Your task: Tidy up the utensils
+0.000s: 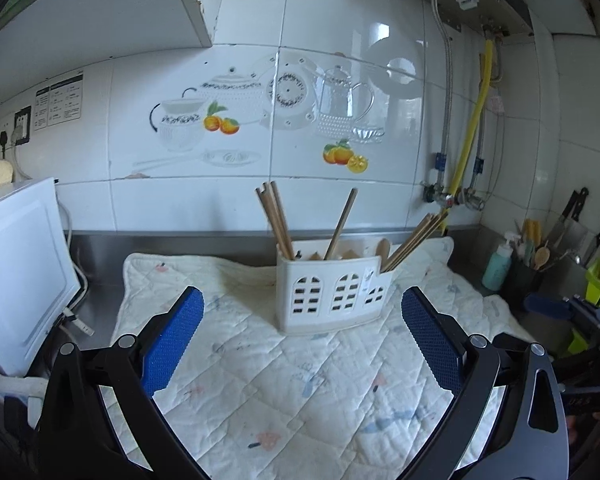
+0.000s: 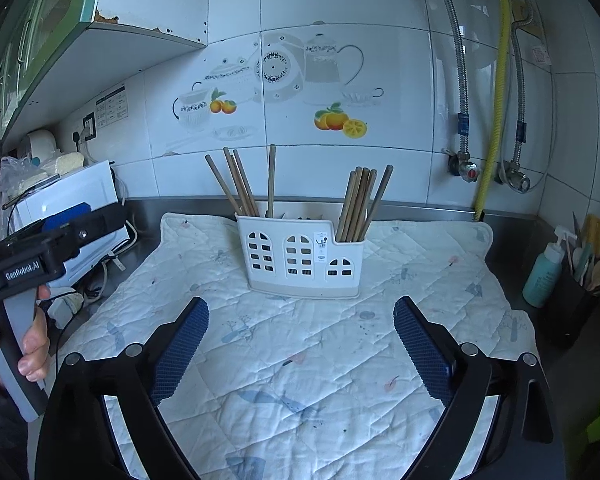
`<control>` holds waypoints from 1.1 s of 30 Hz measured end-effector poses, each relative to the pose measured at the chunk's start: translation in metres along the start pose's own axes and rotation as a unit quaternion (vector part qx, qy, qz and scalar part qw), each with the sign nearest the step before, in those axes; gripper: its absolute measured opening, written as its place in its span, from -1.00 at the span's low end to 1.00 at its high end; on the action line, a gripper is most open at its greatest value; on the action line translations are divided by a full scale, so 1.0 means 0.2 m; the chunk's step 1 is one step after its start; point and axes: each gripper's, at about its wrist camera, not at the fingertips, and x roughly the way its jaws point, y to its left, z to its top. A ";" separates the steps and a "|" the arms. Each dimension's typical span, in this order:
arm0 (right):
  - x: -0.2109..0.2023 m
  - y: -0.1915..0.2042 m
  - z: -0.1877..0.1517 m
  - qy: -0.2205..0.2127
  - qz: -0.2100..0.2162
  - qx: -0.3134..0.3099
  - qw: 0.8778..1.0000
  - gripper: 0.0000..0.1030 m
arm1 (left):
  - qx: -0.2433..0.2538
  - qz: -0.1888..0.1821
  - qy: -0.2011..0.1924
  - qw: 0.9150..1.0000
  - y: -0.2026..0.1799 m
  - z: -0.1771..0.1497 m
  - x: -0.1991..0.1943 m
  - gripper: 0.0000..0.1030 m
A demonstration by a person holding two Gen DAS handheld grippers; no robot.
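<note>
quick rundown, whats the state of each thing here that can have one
left gripper: open, nothing between the fingers
right gripper: open, nothing between the fingers
utensil holder: upright on the quilted mat
chopsticks: standing in the holder, leaning, in separate bunches
wooden spoon: in the holder, bowl end up
quilted mat: spread flat on the counter, slightly wrinkled
teal spray bottle: upright

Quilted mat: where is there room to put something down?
The quilted mat is bare between the white utensil holder and both open grippers, left gripper, right gripper. It's crowded right of the mat, by the teal bottle and black utensil pot.
</note>
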 end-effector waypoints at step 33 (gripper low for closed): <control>0.03 -0.08 -0.13 0.035 -0.017 0.040 0.998 0.81 | -0.024 0.006 0.043 0.999 0.05 -0.25 -0.05 0.90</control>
